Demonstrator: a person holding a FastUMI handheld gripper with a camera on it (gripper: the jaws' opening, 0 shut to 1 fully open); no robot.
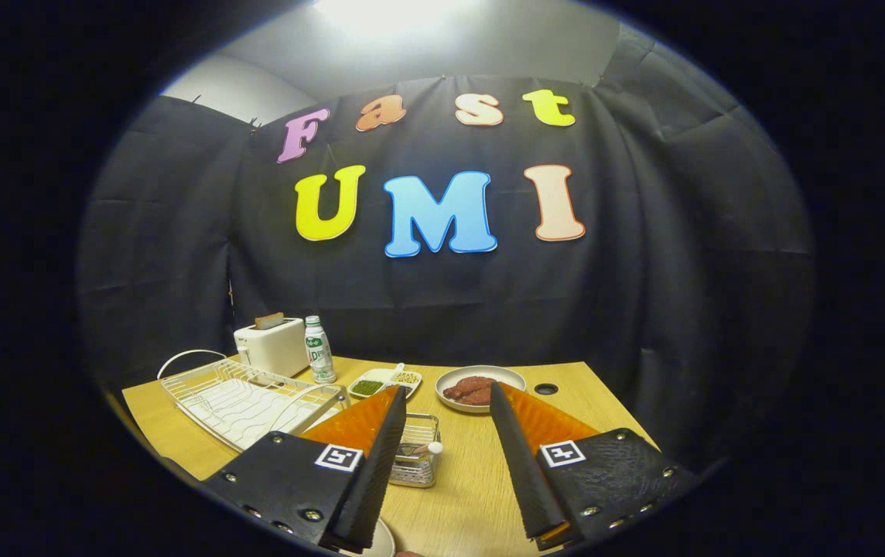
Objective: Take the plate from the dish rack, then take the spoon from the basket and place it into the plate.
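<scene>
Gripper view puts your gripper above the wooden bench, its two fingers spread wide with nothing held between them. Just ahead of your left finger, and partly hidden by it, sits the small wire basket. A spoon lies in it, its rounded white end poking out toward the gap between your fingers. Down by the base of your left finger you can see a pale curved rim that looks like the plate; only a sliver of it is visible, so you cannot be sure of how it lies.

Beyond your left finger, the white wire dish rack rests on the bench with no dish standing in it. Behind the rack stands a white toaster with a slice of bread in its slot, and a small bottle stands just beside the toaster. Farther along, between your fingertips and the wall, a little divided dish carries green and pale contents, and next to it a round bowl holds reddish pieces. A dark round hole is set in the bench near that bowl.
</scene>
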